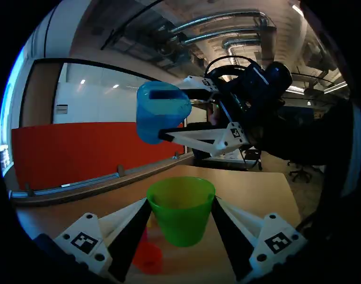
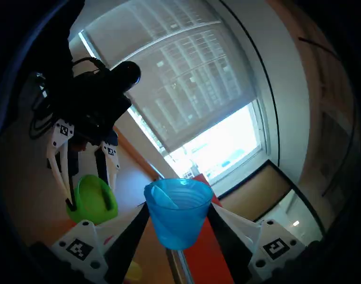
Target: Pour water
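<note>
In the left gripper view, closest to us, the left gripper [image 1: 180,203] holds a green cup [image 1: 181,222] upright, one black finger pressed on each side just under the rim. We see its open mouth but cannot tell whether anything is inside. Below it, beside the left finger, a red cup [image 1: 148,258] stands on the wooden table [image 1: 256,189].

Farther off and higher, the right gripper [image 1: 170,112] is clamped on a blue cup [image 1: 159,113], one finger above and one below. This cup hangs in the air above the green one and a little to its left, leaning slightly, and the two are well apart. Behind them run an orange panel [image 1: 85,151] and, overhead, ceiling pipes [image 1: 218,21].

In the right gripper view the blue cup sits tight between the near fingers, its mouth towards us. We see a pale patch inside it but cannot tell whether that is water. Beyond it, to the left, the other gripper grips the green cup over the table. Farthest back is a bright window [image 2: 218,146] with a blind [image 2: 189,80] drawn partway down.
</note>
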A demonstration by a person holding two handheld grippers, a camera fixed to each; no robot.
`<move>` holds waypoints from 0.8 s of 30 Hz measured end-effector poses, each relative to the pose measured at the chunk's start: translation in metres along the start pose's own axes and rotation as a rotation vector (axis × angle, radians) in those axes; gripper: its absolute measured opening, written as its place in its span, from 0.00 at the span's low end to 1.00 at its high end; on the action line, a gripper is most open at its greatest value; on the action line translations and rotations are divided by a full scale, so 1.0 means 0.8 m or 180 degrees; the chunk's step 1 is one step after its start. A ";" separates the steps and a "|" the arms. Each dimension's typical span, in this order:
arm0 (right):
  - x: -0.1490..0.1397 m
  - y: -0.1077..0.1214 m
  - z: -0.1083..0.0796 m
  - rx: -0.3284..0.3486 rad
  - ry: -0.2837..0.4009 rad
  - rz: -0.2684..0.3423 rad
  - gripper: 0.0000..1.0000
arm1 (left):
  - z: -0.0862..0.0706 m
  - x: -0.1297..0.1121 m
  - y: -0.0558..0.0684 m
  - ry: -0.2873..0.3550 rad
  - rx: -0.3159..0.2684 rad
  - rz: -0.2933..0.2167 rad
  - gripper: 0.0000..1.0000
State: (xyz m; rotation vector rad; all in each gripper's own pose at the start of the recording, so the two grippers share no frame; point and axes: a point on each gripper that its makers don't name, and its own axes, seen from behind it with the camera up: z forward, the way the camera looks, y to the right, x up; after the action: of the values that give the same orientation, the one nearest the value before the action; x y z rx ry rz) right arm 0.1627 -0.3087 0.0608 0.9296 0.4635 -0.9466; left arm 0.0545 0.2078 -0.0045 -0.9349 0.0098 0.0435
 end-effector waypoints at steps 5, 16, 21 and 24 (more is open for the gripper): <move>-0.001 0.002 0.002 -0.0005 -0.0025 -0.0103 0.88 | 0.000 0.002 0.000 0.0014 -0.0002 0.0003 0.86; -0.002 0.004 0.005 -0.0019 -0.0045 -0.0272 0.88 | 0.001 0.005 0.001 0.0013 0.0013 0.0026 0.86; -0.002 0.004 0.006 -0.0020 -0.0051 -0.0320 0.88 | 0.001 0.004 0.000 -0.0002 0.0026 0.0042 0.86; -0.002 0.005 0.005 -0.0024 -0.0055 -0.0347 0.88 | 0.002 0.004 -0.001 0.0002 0.0032 0.0042 0.86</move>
State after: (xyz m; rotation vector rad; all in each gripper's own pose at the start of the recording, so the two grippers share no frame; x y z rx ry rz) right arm 0.1649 -0.3103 0.0665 0.8959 0.5067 -1.0502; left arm 0.0581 0.2086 -0.0030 -0.9249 0.0167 0.0552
